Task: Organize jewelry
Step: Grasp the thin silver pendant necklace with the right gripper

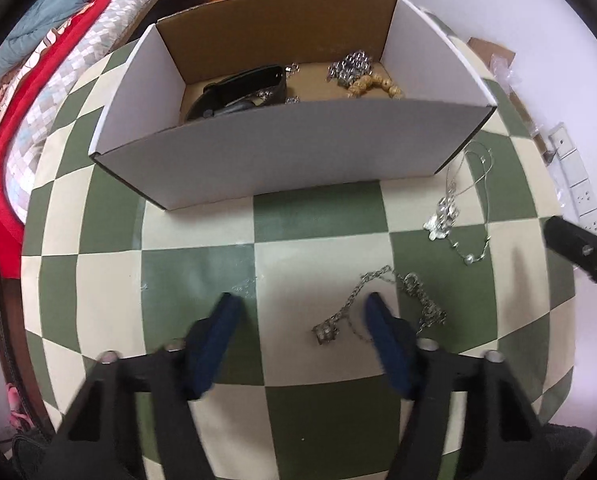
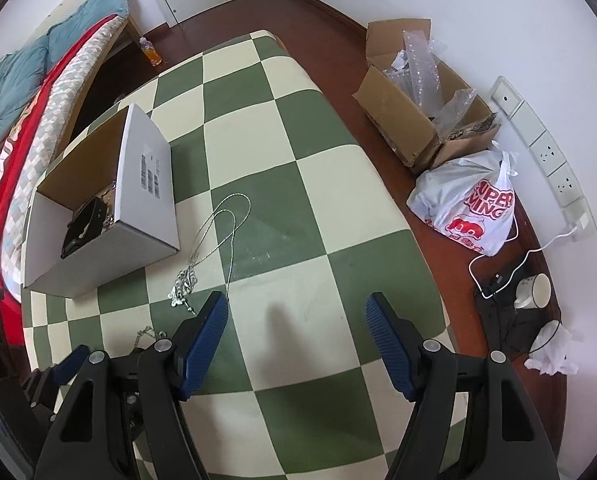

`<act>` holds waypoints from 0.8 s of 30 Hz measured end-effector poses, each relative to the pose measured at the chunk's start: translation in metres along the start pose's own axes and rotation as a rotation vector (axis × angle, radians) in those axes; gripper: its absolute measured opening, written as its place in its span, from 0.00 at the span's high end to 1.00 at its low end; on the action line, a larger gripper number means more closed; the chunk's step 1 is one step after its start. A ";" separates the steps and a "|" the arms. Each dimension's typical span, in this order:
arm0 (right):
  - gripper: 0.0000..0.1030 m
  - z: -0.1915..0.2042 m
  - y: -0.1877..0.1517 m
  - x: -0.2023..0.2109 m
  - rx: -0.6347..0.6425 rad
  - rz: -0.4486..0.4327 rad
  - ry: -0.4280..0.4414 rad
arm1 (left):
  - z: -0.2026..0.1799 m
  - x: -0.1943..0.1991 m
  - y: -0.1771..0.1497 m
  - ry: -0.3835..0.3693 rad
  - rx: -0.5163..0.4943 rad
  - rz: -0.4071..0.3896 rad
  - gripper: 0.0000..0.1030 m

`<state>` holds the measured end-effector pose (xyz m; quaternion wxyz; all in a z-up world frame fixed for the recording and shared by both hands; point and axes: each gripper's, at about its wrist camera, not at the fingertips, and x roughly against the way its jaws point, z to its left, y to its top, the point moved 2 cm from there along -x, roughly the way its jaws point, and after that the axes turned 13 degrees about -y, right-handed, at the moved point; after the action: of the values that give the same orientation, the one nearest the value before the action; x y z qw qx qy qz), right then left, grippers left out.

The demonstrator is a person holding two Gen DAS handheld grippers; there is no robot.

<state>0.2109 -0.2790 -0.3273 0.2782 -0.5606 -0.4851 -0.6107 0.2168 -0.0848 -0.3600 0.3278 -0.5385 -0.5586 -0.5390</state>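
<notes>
An open cardboard box stands on the green-and-cream checked table. It holds a black strap, a silver chain pile and a gold beaded piece. A silver chain lies on the table under my open, empty left gripper, by its right finger. A thin silver necklace with a pendant lies to the right of the box; it also shows in the right wrist view, left of my open, empty right gripper. The box also shows there.
A bed with red and blue bedding runs along the table's left. On the floor to the right are a cardboard box with plastic wrap, a white shopping bag, a power strip, a cup and cables.
</notes>
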 end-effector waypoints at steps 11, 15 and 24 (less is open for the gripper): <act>0.29 0.021 0.010 -0.020 0.011 0.031 0.043 | 0.031 0.018 -0.004 0.050 0.015 -0.032 0.99; 0.29 0.049 0.013 -0.028 0.050 0.031 0.062 | 0.053 0.025 -0.010 0.070 0.053 -0.037 0.99; 0.24 0.108 0.008 -0.033 0.196 -0.004 -0.048 | 0.071 0.026 -0.013 0.081 0.082 -0.035 1.00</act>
<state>0.2698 -0.1908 -0.3677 0.3185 -0.5442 -0.5502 -0.5474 0.2145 -0.0089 -0.3534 0.3623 -0.4925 -0.5758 -0.5428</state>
